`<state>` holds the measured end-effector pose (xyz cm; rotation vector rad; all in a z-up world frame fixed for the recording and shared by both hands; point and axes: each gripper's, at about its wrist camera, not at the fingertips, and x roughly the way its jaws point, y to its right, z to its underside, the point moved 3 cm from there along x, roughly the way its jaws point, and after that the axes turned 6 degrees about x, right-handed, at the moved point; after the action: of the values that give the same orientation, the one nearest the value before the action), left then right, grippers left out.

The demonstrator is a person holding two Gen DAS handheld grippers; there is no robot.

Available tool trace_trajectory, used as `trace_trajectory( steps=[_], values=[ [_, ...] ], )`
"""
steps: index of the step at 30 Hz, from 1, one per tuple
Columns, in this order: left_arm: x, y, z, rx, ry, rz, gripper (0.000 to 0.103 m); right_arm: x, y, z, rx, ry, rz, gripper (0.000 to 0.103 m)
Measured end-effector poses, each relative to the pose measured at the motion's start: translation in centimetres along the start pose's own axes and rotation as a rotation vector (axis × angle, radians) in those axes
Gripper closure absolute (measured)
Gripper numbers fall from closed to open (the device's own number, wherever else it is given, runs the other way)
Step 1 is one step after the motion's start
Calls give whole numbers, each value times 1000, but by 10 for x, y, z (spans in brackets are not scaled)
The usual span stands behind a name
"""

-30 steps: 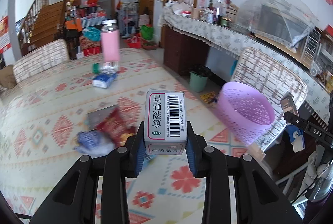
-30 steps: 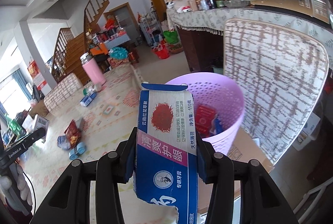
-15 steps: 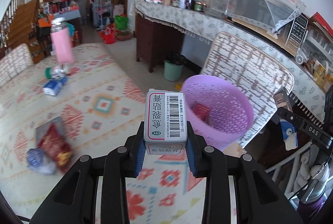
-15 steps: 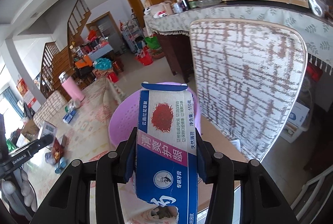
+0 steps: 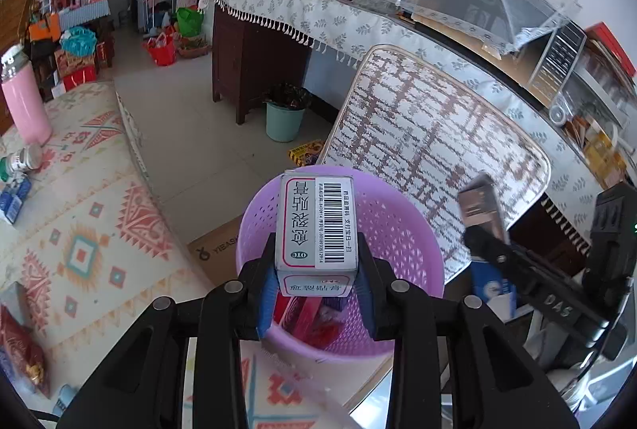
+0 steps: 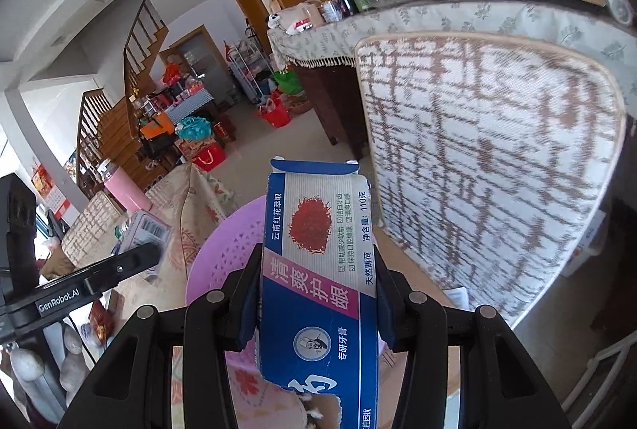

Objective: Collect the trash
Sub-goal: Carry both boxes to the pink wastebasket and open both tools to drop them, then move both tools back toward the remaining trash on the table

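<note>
A patterned cloth covers the table (image 5: 99, 214); a chair (image 5: 430, 134) and long sideboard (image 5: 318, 18) stand behind. Both grippers have swung from the table's litter to the purple bin (image 5: 402, 230). Left gripper (image 5: 316, 281) clamps a white box (image 5: 316, 226) over it; right gripper (image 6: 316, 293) clamps a blue carton (image 6: 318, 269).

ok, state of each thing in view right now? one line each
Left claw: shut on the white box, held over the basket.
Right claw: shut on the blue box, torn at its near end.
Basket: upright, some trash already inside.
Pink bottle: upright on the table, capped.
Green bin: upright on the floor, full.
Red packet: lying on the table.
</note>
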<state>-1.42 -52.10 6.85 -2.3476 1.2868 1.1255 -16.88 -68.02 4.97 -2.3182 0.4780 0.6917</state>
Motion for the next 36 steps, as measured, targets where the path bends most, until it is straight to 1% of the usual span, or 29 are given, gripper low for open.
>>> trace_trajectory(
  steps=[3, 4, 5, 6, 7, 8, 10, 12, 14, 19, 23, 27, 30, 34, 36],
  values=[
    [12, -4, -6, -31, -4, 10, 70, 25, 5, -9, 29, -20, 1, 52],
    [15, -5, -7, -35, -8, 10, 67, 32, 7, -11, 37, -28, 1, 52],
    [17, -6, -8, -40, -10, 15, 59, 39, 9, -12, 46, -38, -1, 52],
    [17, -6, -8, -45, -10, 20, 55, 48, 12, -12, 57, -55, -5, 51],
    [15, -7, -7, -51, -5, 23, 49, 54, 13, -12, 64, -71, -8, 50],
    [13, -6, -6, -51, 0, 26, 45, 62, 15, -10, 72, -92, -8, 50],
    [6, -4, -4, -45, 7, 29, 43, 70, 16, -8, 78, -115, -7, 49],
    [-2, -4, -3, -39, 15, 22, 42, 74, 15, -6, 69, -121, -8, 47],
    [-11, -4, -1, -40, 24, 17, 42, 75, 16, -3, 63, -120, -4, 42],
    [-40, -2, 9, -34, 53, 26, 41, 73, 18, -1, 67, -116, -8, 42],
    [-64, 0, 20, -6, 81, -4, 41, 66, 15, 1, 52, -110, 0, 41],
    [-84, 0, 30, 7, 98, -11, 41, 61, 11, 4, 42, -113, 5, 41],
    [-103, -2, 38, 14, 117, -19, 41, 56, 3, 5, 29, -112, 7, 40],
    [-126, -7, 50, 18, 144, -51, 39, 50, -12, 5, 7, -99, 5, 32],
    [-138, -11, 57, 20, 158, -66, 38, 47, -22, 6, -5, -93, 2, 32]
  ],
)
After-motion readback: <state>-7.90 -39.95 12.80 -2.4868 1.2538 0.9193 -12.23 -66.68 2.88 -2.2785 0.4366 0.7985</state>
